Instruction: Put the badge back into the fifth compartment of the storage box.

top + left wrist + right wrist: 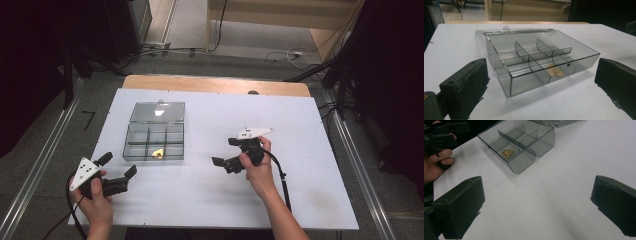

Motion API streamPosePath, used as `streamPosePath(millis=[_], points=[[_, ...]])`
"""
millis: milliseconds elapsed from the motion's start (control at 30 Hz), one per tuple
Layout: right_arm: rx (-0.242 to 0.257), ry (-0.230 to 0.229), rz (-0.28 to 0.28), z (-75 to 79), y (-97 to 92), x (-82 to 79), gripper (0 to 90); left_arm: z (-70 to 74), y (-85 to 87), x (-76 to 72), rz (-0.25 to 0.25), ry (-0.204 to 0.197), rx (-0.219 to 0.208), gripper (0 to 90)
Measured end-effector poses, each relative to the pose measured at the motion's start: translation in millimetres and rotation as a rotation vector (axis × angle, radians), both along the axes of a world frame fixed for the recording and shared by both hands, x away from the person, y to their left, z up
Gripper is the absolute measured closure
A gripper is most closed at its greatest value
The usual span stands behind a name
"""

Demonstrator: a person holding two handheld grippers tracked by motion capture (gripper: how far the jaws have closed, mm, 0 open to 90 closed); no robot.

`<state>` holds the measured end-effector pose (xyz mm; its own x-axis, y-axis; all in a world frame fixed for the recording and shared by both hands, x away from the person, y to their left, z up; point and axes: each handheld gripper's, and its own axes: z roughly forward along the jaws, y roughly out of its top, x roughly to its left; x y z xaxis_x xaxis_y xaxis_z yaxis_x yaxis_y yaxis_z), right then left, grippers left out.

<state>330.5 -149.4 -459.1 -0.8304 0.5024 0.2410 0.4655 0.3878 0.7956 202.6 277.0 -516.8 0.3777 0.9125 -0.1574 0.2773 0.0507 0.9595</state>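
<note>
A smoky clear compartment box (172,150) lies on the white table, its lid (158,111) folded back flat behind it. A small yellow piece (158,153) rests in the front middle compartment; it shows in the left gripper view (555,71) and the right gripper view (507,152) too. My left gripper (118,165) is open and empty, just in front of the box's (524,82) near left corner. My right gripper (226,151) is open and empty, to the right of the box (524,161), jaws pointing toward it. The left hand and gripper (439,137) appear beyond.
The white tabletop (300,125) has bare room right of the box and along the front. A wooden strip (215,84) runs along the far edge. Cables (292,54) lie on the floor behind, and metal rails (40,165) flank both sides.
</note>
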Motion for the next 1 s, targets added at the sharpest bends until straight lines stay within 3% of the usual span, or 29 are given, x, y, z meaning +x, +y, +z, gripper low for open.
streamPosePath(millis=[433, 1000], points=[[0.017, -0.002, -0.046, -8.6, -37.8, -7.1, 0.0, 0.0, 0.3, 0.2, -0.002, 0.001, -0.002, 0.0], [0.038, -0.034, -0.124, -17.9, -111.3, -23.8, 0.0, 0.2, -1.8, 0.0, 0.000, 0.004, 0.019, 0.0]])
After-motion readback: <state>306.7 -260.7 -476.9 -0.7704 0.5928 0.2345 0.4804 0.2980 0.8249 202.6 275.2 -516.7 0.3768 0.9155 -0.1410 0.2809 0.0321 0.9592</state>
